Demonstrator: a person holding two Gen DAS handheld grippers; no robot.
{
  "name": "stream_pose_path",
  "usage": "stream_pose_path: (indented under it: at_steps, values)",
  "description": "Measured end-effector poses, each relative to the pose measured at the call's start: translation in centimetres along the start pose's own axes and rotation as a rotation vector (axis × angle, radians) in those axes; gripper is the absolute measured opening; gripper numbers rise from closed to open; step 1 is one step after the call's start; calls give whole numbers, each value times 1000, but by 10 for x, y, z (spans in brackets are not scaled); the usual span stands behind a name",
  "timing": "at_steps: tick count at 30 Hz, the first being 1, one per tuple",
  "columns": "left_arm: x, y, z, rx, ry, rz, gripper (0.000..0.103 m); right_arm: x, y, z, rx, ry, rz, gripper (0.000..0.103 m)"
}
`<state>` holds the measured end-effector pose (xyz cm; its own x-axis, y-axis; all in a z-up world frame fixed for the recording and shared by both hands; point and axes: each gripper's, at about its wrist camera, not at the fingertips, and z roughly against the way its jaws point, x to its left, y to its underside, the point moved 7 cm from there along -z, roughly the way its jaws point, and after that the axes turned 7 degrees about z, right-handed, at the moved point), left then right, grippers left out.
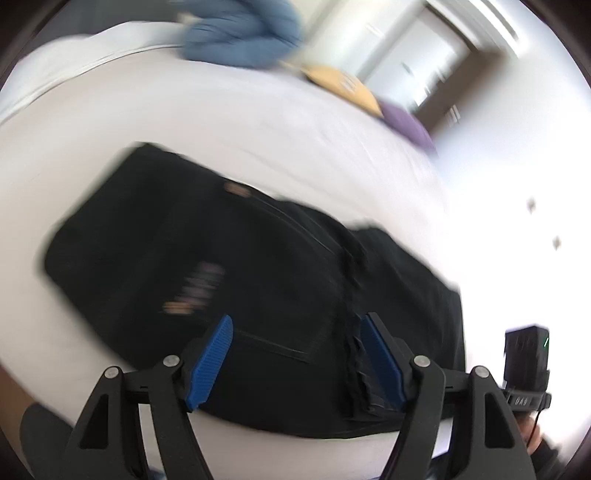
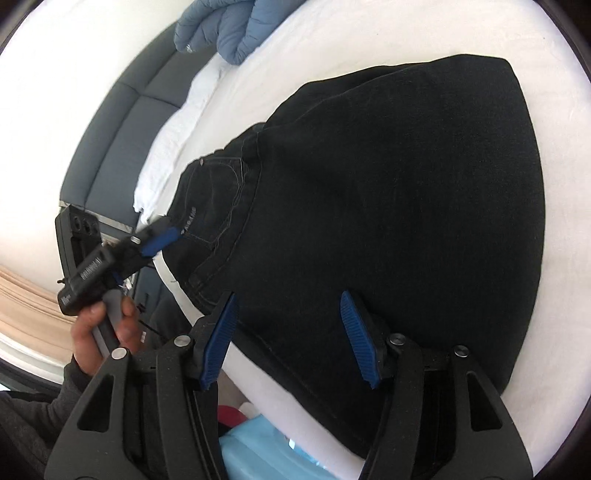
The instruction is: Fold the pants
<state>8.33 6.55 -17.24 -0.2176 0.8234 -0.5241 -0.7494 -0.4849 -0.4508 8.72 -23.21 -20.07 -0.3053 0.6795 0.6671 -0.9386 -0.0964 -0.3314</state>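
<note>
Black jeans (image 1: 229, 258) lie folded on a white bed (image 1: 258, 122). In the left wrist view my left gripper (image 1: 297, 325) is open, its blue pads just above the near edge of the jeans, holding nothing. In the right wrist view the jeans (image 2: 388, 206) fill the middle, with the pocket end at the left. My right gripper (image 2: 288, 299) is open over their near edge and empty. The left gripper also shows in the right wrist view (image 2: 166, 236), held by a hand beside the waistband end.
A blue padded jacket (image 1: 240, 33) lies at the far side of the bed, also seen in the right wrist view (image 2: 229, 26). A yellow item (image 1: 343, 85) and a purple item (image 1: 406, 125) lie near the bed's far edge. A grey headboard (image 2: 122, 125) and white pillow (image 2: 173, 136) are at the left.
</note>
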Motion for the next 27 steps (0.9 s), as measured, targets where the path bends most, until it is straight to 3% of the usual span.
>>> stream_pose_path:
  at_steps: [5,10,16,17,19,20,23,27]
  values:
    - [74,-28,48,-130,24,244,91,59,-35,1,-72,-171,-12,57]
    - [130,-41,59,-150,97,458,91,106,-73,-35,-23,-274,-4,57]
    - [140,-35,31,-89,183,590,91,111,-105,-101,50,-270,-85,57]
    - [142,-34,25,-81,185,605,91,104,-106,-110,66,-253,-107,57]
    - [147,-32,14,-65,194,644,91,70,-99,-133,145,-125,-191,57]
    - [151,-29,9,-56,205,669,91,59,-95,-139,158,-129,-238,56]
    - [158,-28,2,-59,235,716,94,55,-99,-135,124,-158,-302,56]
    - [152,-36,-3,-46,233,706,103,62,-99,-135,115,-133,-252,56]
